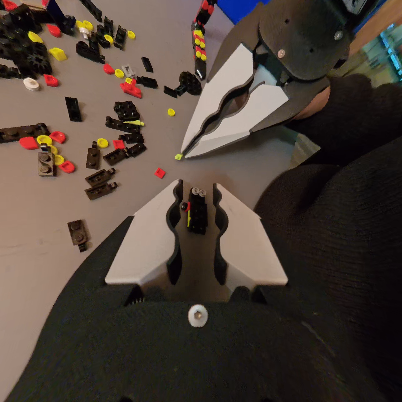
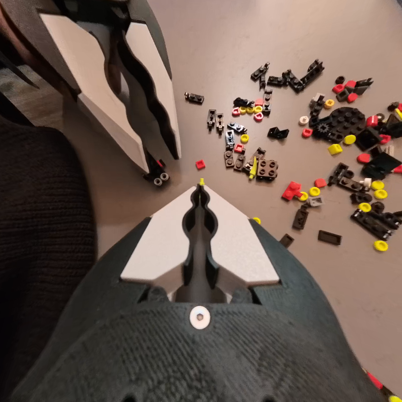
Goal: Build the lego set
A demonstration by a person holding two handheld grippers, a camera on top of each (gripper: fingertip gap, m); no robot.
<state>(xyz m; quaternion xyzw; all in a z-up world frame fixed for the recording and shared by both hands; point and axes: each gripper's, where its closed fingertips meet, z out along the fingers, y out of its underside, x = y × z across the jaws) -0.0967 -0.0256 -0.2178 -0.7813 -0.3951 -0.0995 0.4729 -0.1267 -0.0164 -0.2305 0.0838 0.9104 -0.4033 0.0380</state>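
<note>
My left gripper point(image 1: 197, 183) is open. A small black Lego assembly point(image 1: 196, 212) with two grey studs at its far end lies between its fingers, with a gap showing on each side. The assembly also shows in the right wrist view point(image 2: 157, 174), at the tips of the left gripper point(image 2: 162, 163) on the grey table point(image 2: 228, 43). My right gripper point(image 2: 200, 186) is shut on a tiny lime-yellow piece point(image 2: 201, 181) that sticks out of its tips. In the left wrist view the right gripper point(image 1: 185, 154) holds that piece point(image 1: 178, 156) just above and left of the assembly.
A small red tile point(image 1: 159, 173) lies between the two grippers. Many loose black, red and yellow pieces are spread over the table point(image 1: 97, 152), with a black 2x2 brick point(image 2: 267, 168) nearest. A long red, yellow and black strip point(image 1: 200, 39) lies far off. A black sleeve point(image 1: 337, 239) fills the right.
</note>
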